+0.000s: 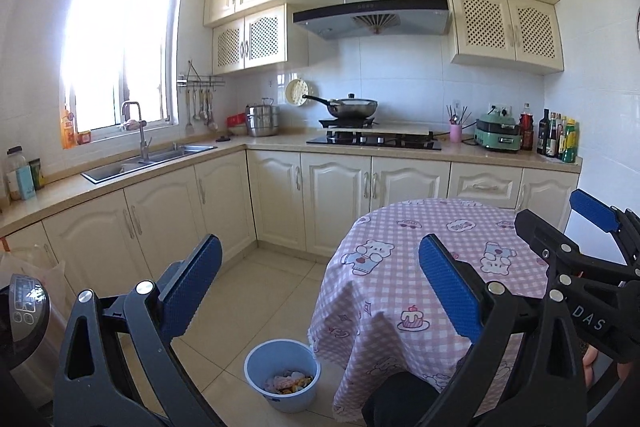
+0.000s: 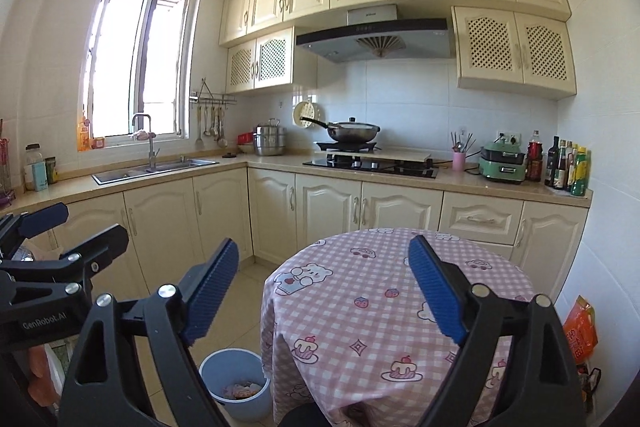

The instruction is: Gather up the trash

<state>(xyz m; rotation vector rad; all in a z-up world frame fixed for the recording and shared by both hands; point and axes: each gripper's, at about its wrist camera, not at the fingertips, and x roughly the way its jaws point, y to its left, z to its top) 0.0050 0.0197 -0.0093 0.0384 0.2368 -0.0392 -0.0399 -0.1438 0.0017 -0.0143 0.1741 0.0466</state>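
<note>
Hovering released and empty, left claw [image 1: 320, 279] and right claw [image 2: 324, 287] are idling above the bench [image 2: 360, 291]; bin [image 1: 282, 373] below already holding trash [image 1: 289, 382].

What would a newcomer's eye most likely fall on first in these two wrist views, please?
Probably the round table under its pink checked cartoon cloth, filling the lower right. Next, the blue bin on the floor at the table's left, with crumpled trash inside. Both the left gripper and right gripper frame the scene, open and holding nothing.
</note>
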